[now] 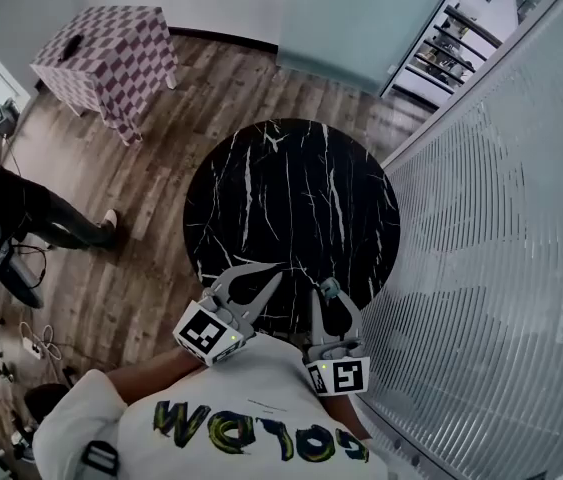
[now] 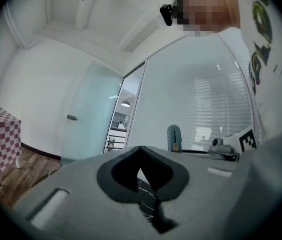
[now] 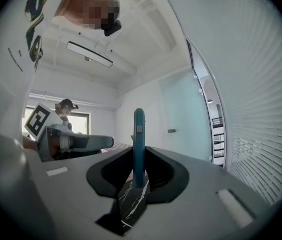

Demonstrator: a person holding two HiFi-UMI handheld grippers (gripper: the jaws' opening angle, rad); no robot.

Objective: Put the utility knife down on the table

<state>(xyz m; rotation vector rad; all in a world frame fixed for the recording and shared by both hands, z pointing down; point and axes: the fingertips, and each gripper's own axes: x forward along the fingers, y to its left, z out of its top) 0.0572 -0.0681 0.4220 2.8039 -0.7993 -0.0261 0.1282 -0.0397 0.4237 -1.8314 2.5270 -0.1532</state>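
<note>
nearest to the head camera is the white shirt [image 1: 241, 408] of the person. just beyond it both grippers reach over the near rim of the round black marble counter [image 1: 291, 178].

from above, the utility knife [image 1: 329, 288] shows only as a small rounded grey-blue end in the right gripper [image 1: 333, 306], so its length is lost there. the right gripper view gives its narrow edge: the knife [image 3: 138, 134] is a thin blue bar with a small round button near the top, and the two jaws pinch it from both sides. the left gripper view gives the broad side instead: the knife [image 2: 174, 138] has a rounded top, a long slot down the middle and a small yellow piece low in the slot.

the left gripper [image 1: 279, 274] has its jaws pressed together with nothing between them; only a thin strip of marble shows under them in its own view.

the knife stands upright, its long axis vertical, the rounded end up and the lower end down inside the jaws toward the counter. if the lower end touches the marble, i cannot tell.
</note>
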